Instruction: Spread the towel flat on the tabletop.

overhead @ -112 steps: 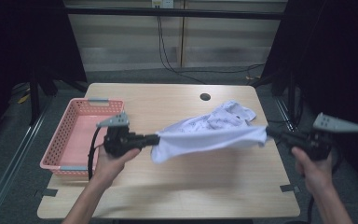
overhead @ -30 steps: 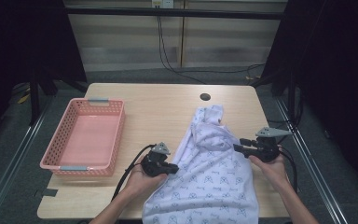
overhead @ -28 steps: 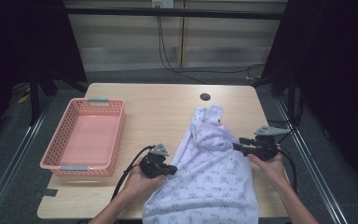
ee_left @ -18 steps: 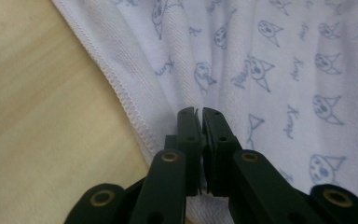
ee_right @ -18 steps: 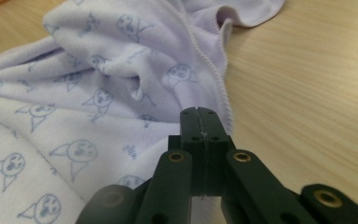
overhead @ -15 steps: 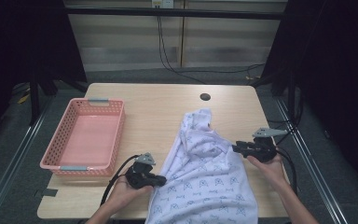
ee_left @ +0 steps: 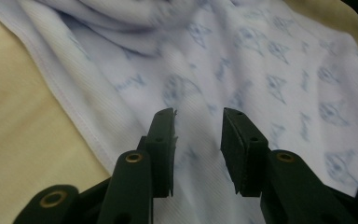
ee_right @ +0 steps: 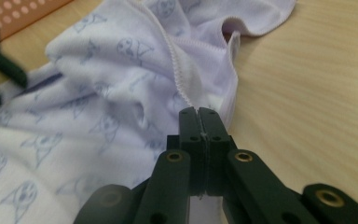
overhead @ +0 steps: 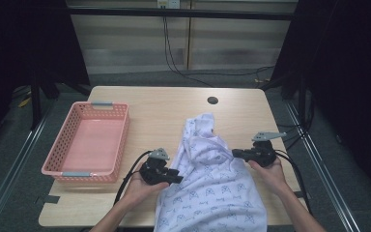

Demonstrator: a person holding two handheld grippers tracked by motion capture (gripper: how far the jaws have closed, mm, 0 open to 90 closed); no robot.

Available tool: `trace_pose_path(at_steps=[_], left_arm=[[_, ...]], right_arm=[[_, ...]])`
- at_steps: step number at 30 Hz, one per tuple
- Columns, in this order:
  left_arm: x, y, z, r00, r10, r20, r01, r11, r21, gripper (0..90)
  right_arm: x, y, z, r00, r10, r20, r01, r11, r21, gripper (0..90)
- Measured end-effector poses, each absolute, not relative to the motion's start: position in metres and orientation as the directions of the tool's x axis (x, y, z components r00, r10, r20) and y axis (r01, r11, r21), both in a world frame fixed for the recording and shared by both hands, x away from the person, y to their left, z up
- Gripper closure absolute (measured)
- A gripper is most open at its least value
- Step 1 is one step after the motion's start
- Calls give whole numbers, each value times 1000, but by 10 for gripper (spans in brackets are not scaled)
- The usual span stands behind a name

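The shirt (overhead: 207,188) lies spread on the surface (overhead: 159,104), its near end hanging over the front edge; 3.7 s ago it was stretched in the air between both hands. The left gripper (overhead: 174,177) sits at the shirt's left hem, jaws now spread with cloth under them (ee_left: 198,135); half a second ago it was slightly lower left. The right gripper (overhead: 235,153), pressed together, pinches the shirt's right hem (ee_right: 199,122), much as before. Farther left, the pink basket (overhead: 84,145) has stayed put.
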State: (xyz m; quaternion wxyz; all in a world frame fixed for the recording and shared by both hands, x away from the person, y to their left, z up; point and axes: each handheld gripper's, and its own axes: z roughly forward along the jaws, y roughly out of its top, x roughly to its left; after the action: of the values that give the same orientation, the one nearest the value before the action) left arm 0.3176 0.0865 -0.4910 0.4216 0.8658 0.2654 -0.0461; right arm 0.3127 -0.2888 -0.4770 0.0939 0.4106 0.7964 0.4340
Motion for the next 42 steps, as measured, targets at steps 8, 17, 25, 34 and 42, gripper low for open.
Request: trace_pose_path(at_steps=[8, 17, 25, 34, 42], left_arm=[[319, 95, -498, 847, 468, -252, 498, -535, 683, 678], [264, 115, -495, 871, 403, -281, 480, -581, 657, 691], [236, 130, -492, 865, 349, -360, 501, -586, 637, 705], [285, 103, -482, 859, 391, -330, 499, -499, 709, 685], [313, 78, -500, 838, 451, -308, 527, -522, 670, 684]], right_arm=[[272, -328, -481, -611, 764, 206, 621, 301, 723, 900], [229, -351, -482, -593, 774, 223, 653, 301, 695, 900], [209, -333, -477, -654, 724, 218, 617, 344, 708, 836], [256, -302, -454, -678, 699, 228, 557, 286, 780, 705], [292, -261, -460, -690, 692, 211, 556, 320, 768, 605]])
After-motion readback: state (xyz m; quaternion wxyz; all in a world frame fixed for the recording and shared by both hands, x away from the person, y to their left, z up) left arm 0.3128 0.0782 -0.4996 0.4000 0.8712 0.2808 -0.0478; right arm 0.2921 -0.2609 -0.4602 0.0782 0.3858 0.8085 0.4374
